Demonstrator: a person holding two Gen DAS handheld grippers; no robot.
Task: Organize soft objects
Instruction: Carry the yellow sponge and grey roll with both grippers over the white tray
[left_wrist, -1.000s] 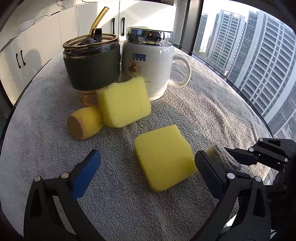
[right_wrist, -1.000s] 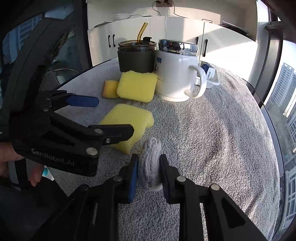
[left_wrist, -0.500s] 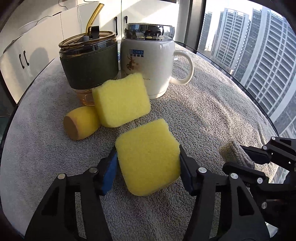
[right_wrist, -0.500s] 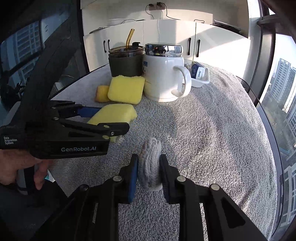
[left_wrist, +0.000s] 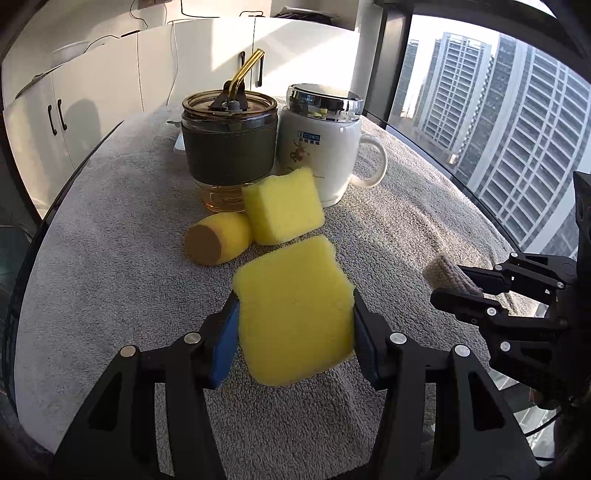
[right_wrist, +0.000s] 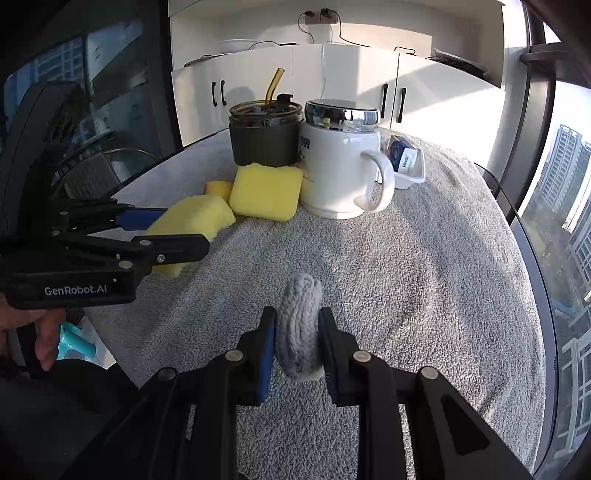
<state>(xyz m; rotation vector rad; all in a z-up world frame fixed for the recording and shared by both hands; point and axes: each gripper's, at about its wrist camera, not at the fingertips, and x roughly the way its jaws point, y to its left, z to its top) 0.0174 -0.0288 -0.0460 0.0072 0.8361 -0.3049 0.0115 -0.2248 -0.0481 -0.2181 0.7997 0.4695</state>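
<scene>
My left gripper (left_wrist: 293, 332) is shut on a yellow sponge block (left_wrist: 295, 310) and holds it lifted off the grey towel; the block also shows in the right wrist view (right_wrist: 192, 218). My right gripper (right_wrist: 297, 345) is shut on a grey knitted roll (right_wrist: 299, 328), also visible in the left wrist view (left_wrist: 448, 277). A second yellow sponge (left_wrist: 282, 205) leans against the white mug (left_wrist: 319, 147). A small rounded yellow sponge with a brown end (left_wrist: 218, 238) lies beside it.
A dark glass tumbler with an amber straw (left_wrist: 229, 144) stands left of the mug. A small white tray with a blue packet (right_wrist: 406, 166) sits behind the mug. The grey towel (right_wrist: 424, 277) covers the round table. White cabinets and windows stand beyond.
My left gripper closed on the near yellow sponge and lifted it off the towel, pulling back. My right gripper kept holding the grey roll.
</scene>
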